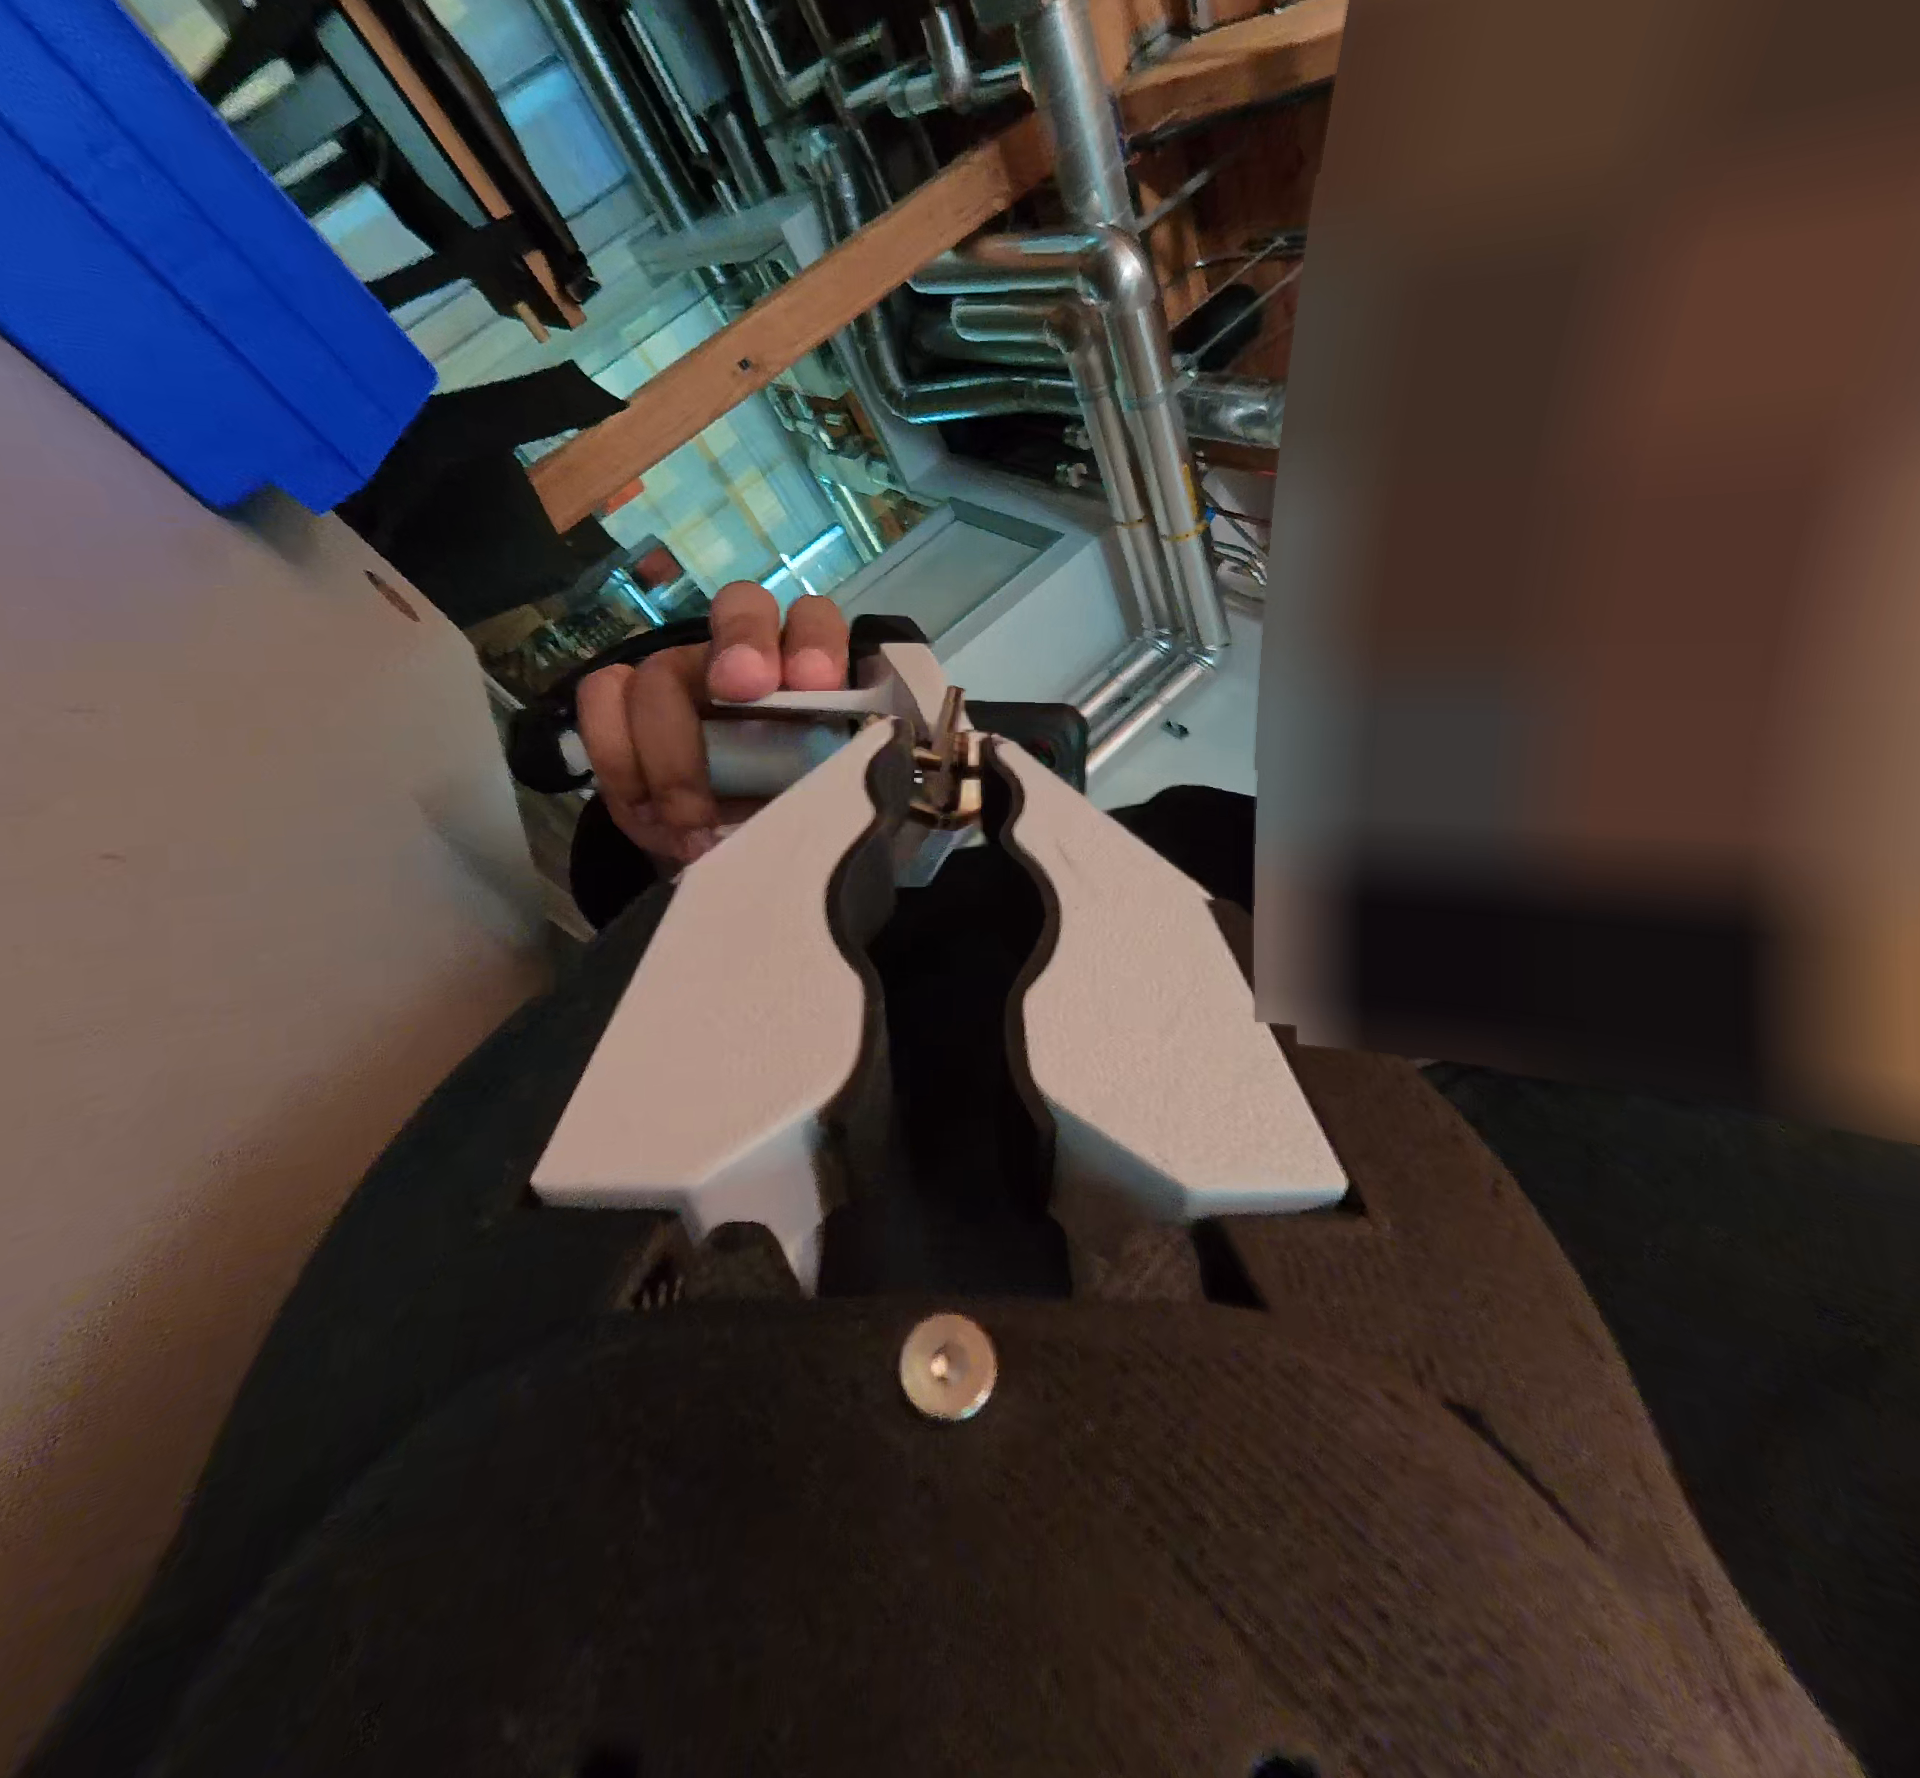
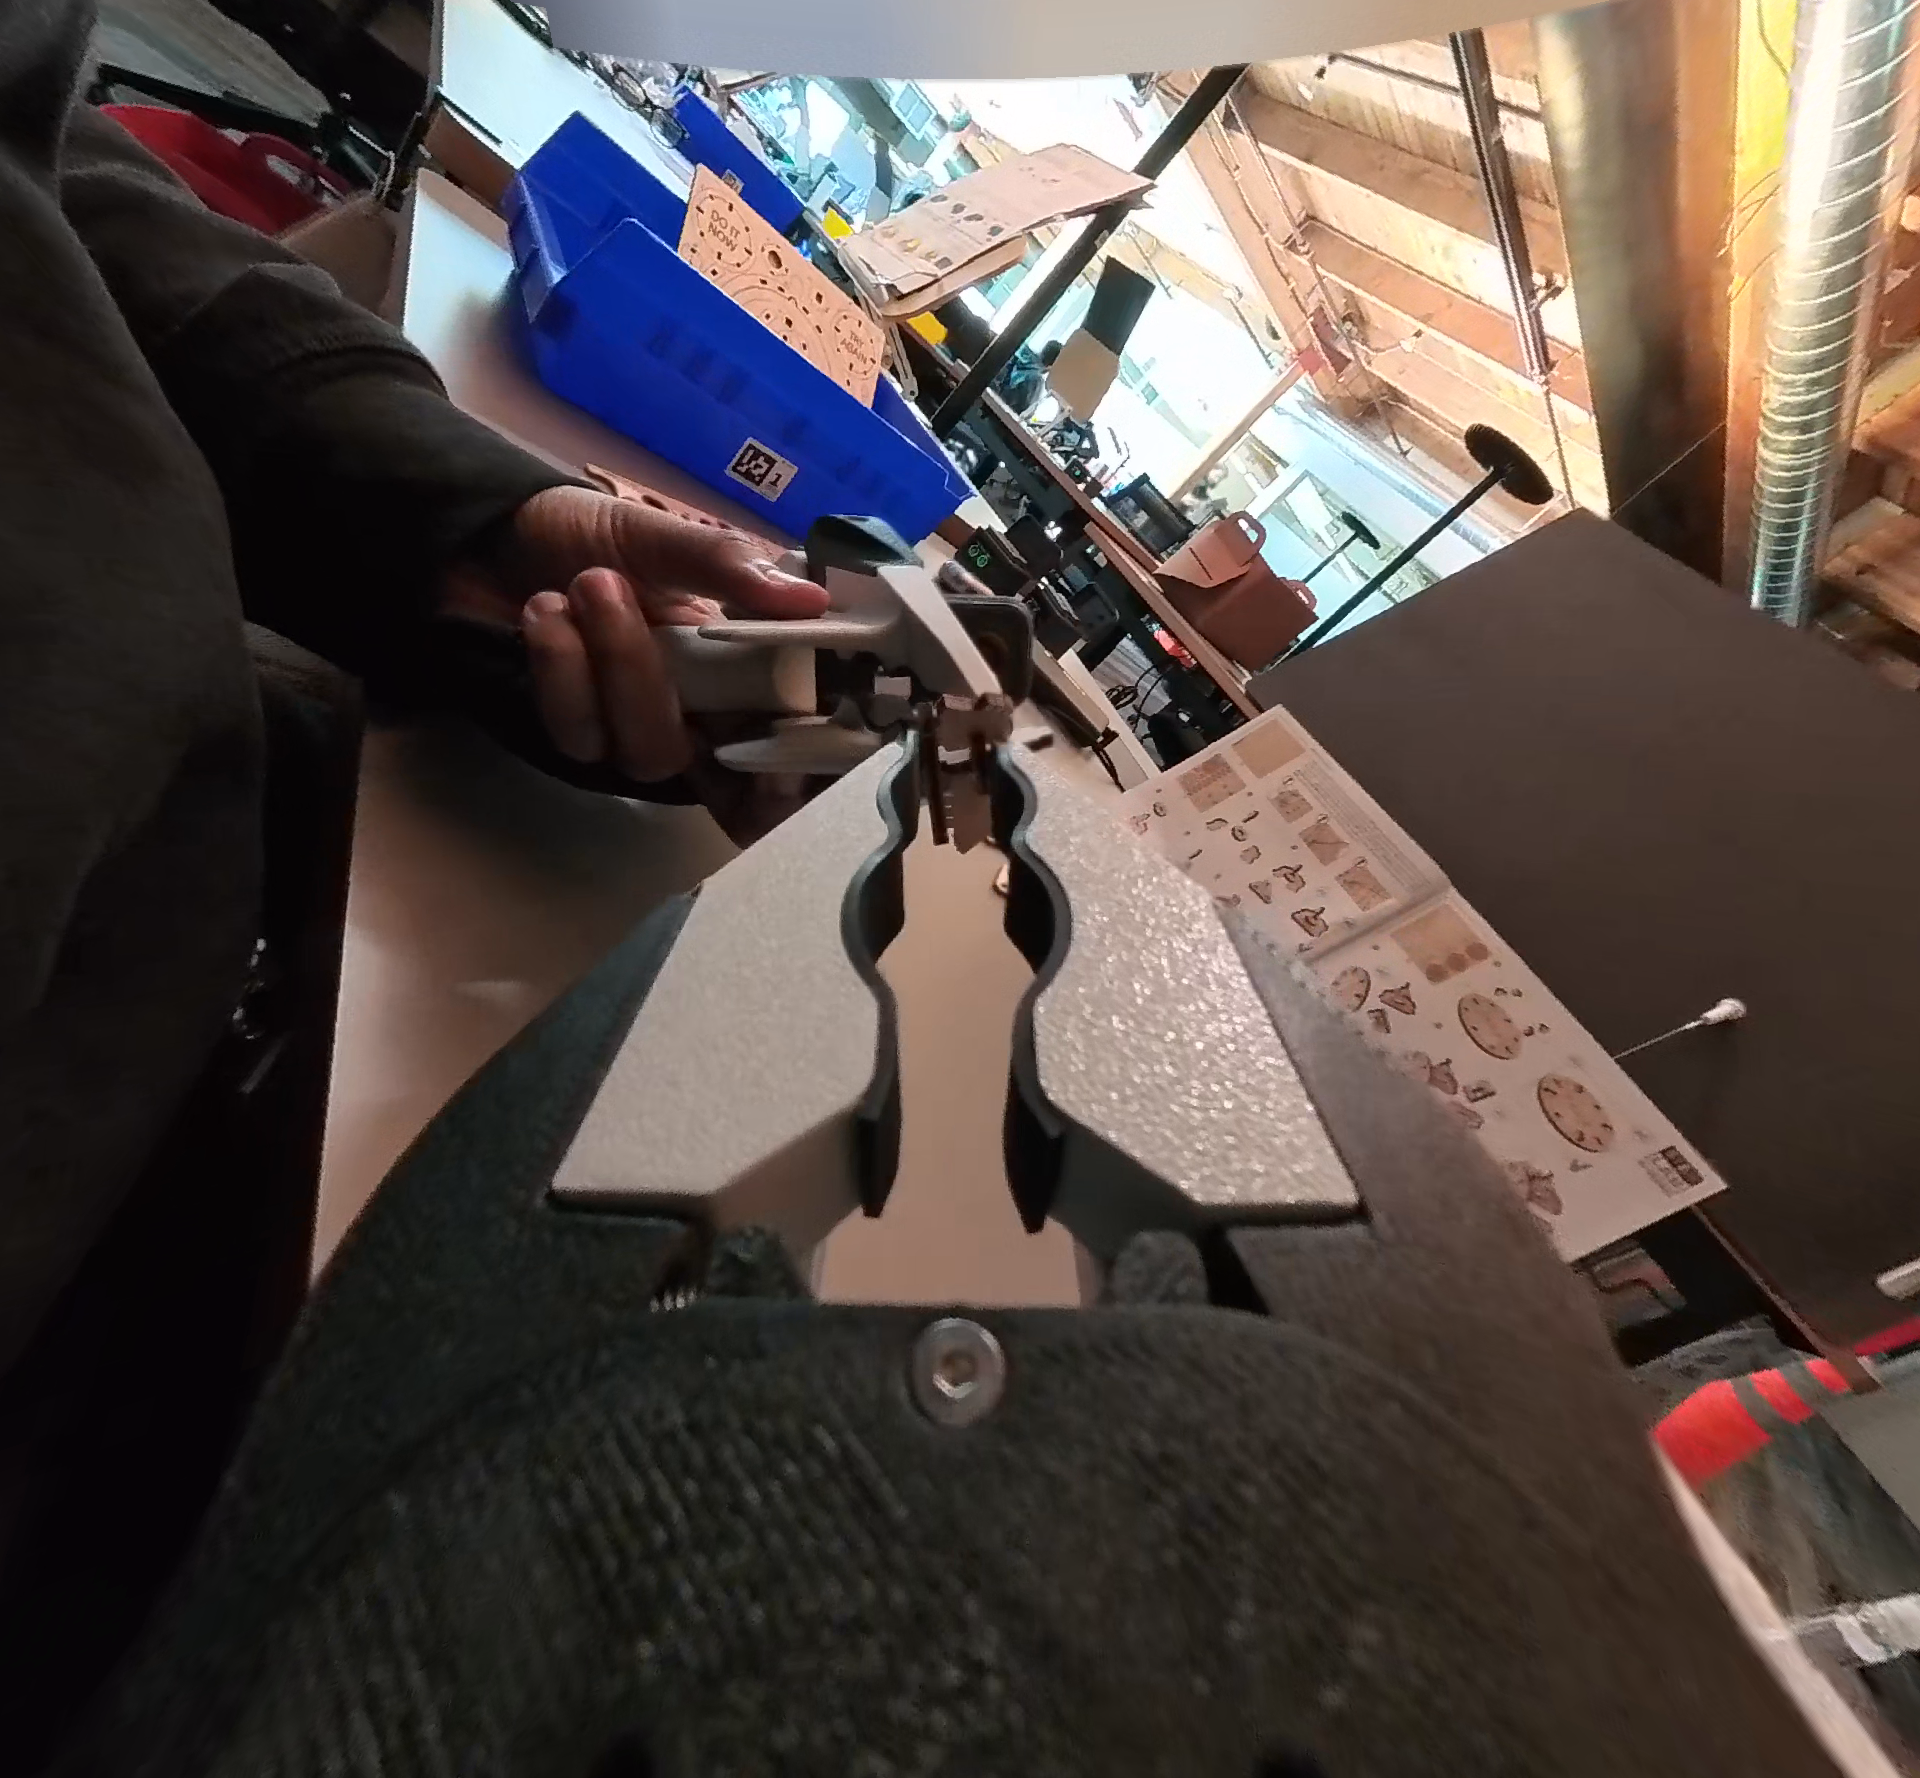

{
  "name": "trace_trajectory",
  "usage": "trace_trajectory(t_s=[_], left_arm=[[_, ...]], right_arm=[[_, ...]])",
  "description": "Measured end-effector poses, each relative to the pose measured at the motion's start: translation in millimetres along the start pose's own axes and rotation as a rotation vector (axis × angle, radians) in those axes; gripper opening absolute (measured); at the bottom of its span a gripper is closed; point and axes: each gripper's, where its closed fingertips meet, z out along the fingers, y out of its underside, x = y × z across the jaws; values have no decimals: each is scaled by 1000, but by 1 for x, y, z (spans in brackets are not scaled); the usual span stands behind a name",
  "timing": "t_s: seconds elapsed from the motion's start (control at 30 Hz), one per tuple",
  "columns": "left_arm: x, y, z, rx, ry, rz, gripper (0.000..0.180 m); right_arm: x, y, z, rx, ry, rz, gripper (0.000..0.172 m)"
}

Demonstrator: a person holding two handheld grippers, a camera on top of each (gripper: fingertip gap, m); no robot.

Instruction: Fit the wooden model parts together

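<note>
A small wooden model assembly point(image 1: 940, 767) of thin notched plates is held up in the air between both grippers. In the left wrist view my left gripper point(image 1: 943, 741) is shut on it at the fingertips. The right gripper point(image 1: 909, 684), held by a hand point(image 1: 665, 741), meets it from the far side. In the right wrist view my right gripper point(image 2: 953, 752) is shut on the same assembly point(image 2: 951, 798), a dark plate and a paler plate standing between its pads. The left gripper point(image 2: 935, 648) grips it from the far side, held by a hand point(image 2: 644, 606).
A blue bin point(image 2: 707, 378) with a cut-out wooden sheet point(image 2: 790, 294) stands on the table point(image 2: 468, 897) behind. A printed instruction sheet point(image 2: 1403, 959) lies to the right beside a black board point(image 2: 1662, 793). A small loose wooden piece point(image 2: 1003, 881) lies on the table below the grippers. The grippers are tip to tip, or close to it.
</note>
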Motion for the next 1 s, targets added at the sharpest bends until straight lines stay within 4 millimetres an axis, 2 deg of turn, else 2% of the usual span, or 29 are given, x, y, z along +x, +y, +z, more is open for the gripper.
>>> trace_trajectory(t_s=[0.1, 0.2, 0.27, 0.37, 0.5, 0.73, 1.0], left_arm=[[-4, -10, -5, 48, -64, 69, 29], [-2, -15, -9, 60, -157, 241, 35], [-2, -9, -6, -1, -252, 408, 35], [-14, 8, -1, -161, -420, 647, 35], [-34, 25, -2, -356, -594, 854, 32], [-56, 40, -10, -536, -720, 988, 22], [-57, 41, -11, -557, -730, 1029, 12]], right_arm=[[4, 1, -2, 3, -4, 73, 11], [2, 4, -5, 4, -59, 201, 11], [1, 8, -7, -3, -88, 264, 11], [-6, 20, -9, -49, -133, 307, 11], [-18, 35, -12, -110, -201, 365, 11], [-27, 46, -16, -134, -267, 462, 11], [-30, 46, -16, -141, -319, 504, 11]])
